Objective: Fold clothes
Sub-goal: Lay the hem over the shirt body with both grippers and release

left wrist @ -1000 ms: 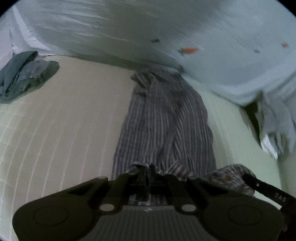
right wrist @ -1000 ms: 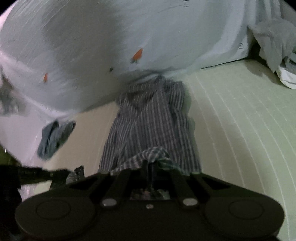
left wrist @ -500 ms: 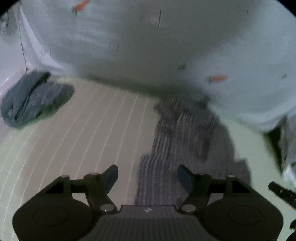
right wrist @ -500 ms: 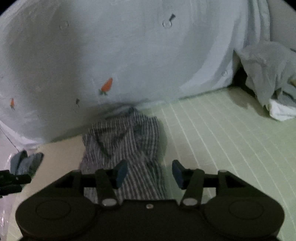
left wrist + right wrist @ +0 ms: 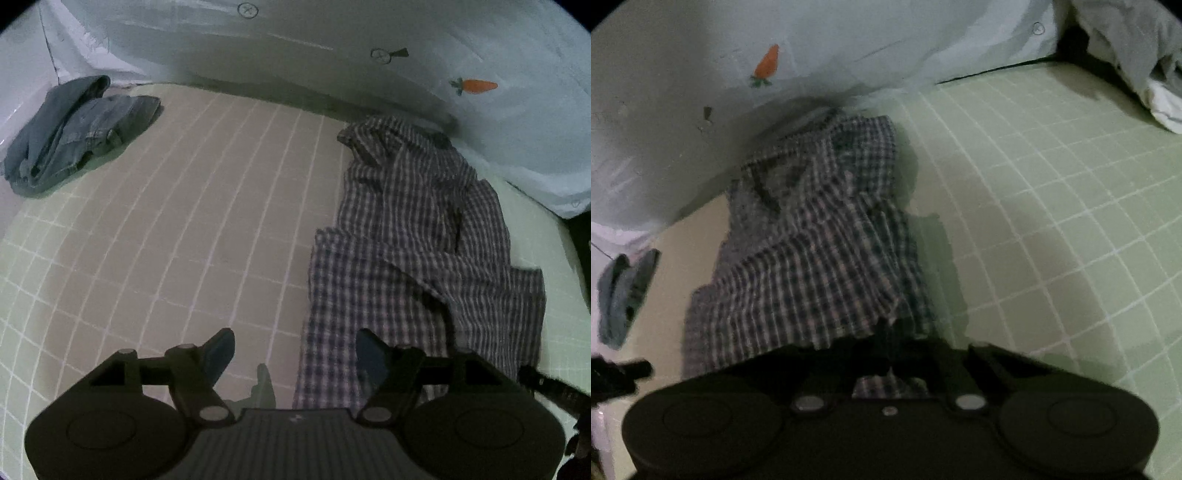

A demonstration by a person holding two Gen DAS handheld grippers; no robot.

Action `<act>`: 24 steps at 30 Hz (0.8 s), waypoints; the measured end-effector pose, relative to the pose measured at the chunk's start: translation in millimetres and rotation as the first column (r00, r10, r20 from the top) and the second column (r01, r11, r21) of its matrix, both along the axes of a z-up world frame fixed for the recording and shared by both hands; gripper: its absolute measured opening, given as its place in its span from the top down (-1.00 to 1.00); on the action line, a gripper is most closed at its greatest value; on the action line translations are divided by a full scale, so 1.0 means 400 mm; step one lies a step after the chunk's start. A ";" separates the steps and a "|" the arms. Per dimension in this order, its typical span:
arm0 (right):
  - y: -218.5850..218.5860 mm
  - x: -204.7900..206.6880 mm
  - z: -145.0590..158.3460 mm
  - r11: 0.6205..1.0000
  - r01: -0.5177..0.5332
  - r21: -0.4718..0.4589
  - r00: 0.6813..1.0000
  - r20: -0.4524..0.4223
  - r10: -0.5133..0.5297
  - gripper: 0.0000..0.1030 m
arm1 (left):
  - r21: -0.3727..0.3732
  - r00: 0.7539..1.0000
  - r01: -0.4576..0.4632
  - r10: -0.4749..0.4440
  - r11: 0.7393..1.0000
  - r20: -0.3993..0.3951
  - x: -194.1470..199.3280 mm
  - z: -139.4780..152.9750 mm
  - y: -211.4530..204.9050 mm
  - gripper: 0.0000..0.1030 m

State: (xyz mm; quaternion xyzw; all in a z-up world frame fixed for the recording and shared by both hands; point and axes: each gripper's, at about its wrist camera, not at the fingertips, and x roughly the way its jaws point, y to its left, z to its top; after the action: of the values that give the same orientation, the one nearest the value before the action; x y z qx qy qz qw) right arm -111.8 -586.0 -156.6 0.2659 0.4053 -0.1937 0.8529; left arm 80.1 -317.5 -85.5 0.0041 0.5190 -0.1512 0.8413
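The rumpled dark-and-white checked shirt lies lengthwise on the green gridded mat.

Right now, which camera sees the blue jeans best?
The left wrist view. There the jeans lie crumpled at the far left of the mat, large and sharp enough to show seams and folds. The right wrist view shows them only as a small blurry blue heap at its left edge.

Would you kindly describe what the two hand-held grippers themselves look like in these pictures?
Both are matte black. The left hand-held gripper has a wide body with a round disc at each side, a ribbed grey centre panel, silver pivot pins, angled link arms and blue pads on its fingers. The right hand-held gripper has the same black twin-disc body and silver pins; its fingers are too dark to describe.
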 end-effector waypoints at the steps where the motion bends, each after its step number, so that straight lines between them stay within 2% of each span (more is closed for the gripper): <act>1: -0.001 -0.007 -0.002 1.000 0.012 -0.013 1.000 -0.015 -0.012 0.99 | 0.001 1.000 0.007 -0.007 1.000 -0.002 0.003 -0.002 -0.002 -0.42; 5: -0.014 -0.043 -0.009 0.999 0.049 -0.010 0.998 -0.049 -0.049 0.97 | 0.018 0.999 0.033 -0.032 0.999 -0.027 -0.013 -0.029 -0.012 -0.49; 6: -0.014 -0.051 -0.006 0.998 0.059 -0.003 0.997 -0.042 -0.059 0.86 | 0.019 0.999 0.039 -0.038 0.999 -0.039 -0.019 -0.038 -0.013 -0.58; 7: -0.013 -0.058 -0.002 0.997 0.075 0.000 0.996 -0.040 -0.075 0.48 | 0.017 0.998 0.045 -0.044 0.999 -0.055 -0.025 -0.048 -0.014 -0.60; 9: -0.008 -0.072 0.006 0.994 0.108 0.005 0.993 -0.041 -0.108 0.05 | 0.007 0.994 0.051 -0.050 0.999 -0.092 -0.036 -0.067 -0.011 -0.60; 12: -0.013 -0.094 0.011 0.989 0.129 0.072 0.992 -0.007 -0.129 0.00 | -0.013 0.990 0.033 -0.034 0.999 -0.135 -0.048 -0.093 -0.002 -0.60; 15: -0.014 -0.098 0.003 0.984 0.137 0.113 0.991 -0.013 -0.137 -0.24 | -0.042 0.982 -0.007 -0.002 0.999 -0.188 -0.046 -0.123 0.011 -0.60; 16: -0.011 -0.095 -0.001 0.984 0.137 0.114 0.990 -0.024 -0.136 -0.25 | -0.056 0.978 -0.015 0.003 0.998 -0.206 -0.044 -0.132 0.013 -0.60; 18: -0.003 -0.085 -0.010 0.987 0.124 0.105 0.992 -0.044 -0.120 -0.24 | -0.086 0.975 -0.003 -0.016 0.996 -0.220 -0.043 -0.142 0.011 -0.51; 19: 0.002 -0.082 -0.014 0.989 0.107 0.098 0.994 -0.048 -0.103 -0.12 | -0.087 0.976 0.004 -0.023 0.996 -0.215 -0.044 -0.145 0.007 -0.44; 20: 0.007 -0.081 -0.018 0.992 0.088 0.091 0.995 -0.051 -0.083 0.00 | -0.089 0.977 0.007 -0.026 0.996 -0.213 -0.045 -0.147 0.004 -0.20; 21: 0.012 -0.078 -0.023 0.994 0.068 0.087 0.996 -0.057 -0.063 0.36 | -0.097 0.976 0.008 -0.029 0.995 -0.218 -0.046 -0.149 0.002 0.15; 22: 0.018 -0.076 -0.026 0.995 0.055 0.084 0.997 -0.061 -0.050 0.73 | -0.103 0.974 0.009 -0.032 0.995 -0.224 -0.047 -0.151 -0.001 0.38; 23: 0.022 -0.075 -0.028 0.996 0.045 0.083 0.997 -0.064 -0.040 0.86 | -0.107 0.972 0.009 -0.034 0.994 -0.234 -0.049 -0.154 -0.002 0.86; 24: 0.031 -0.077 -0.028 0.997 0.034 0.070 0.998 -0.064 -0.030 0.93 | -0.109 0.971 0.013 -0.038 0.994 -0.236 -0.053 -0.155 -0.003 0.90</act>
State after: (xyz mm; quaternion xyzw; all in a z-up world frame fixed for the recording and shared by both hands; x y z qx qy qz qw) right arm -142.7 -573.8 -167.8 0.2962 0.4343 -0.2011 0.8266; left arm 58.8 -318.8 -147.6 -0.0524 0.6072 -0.1889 0.7700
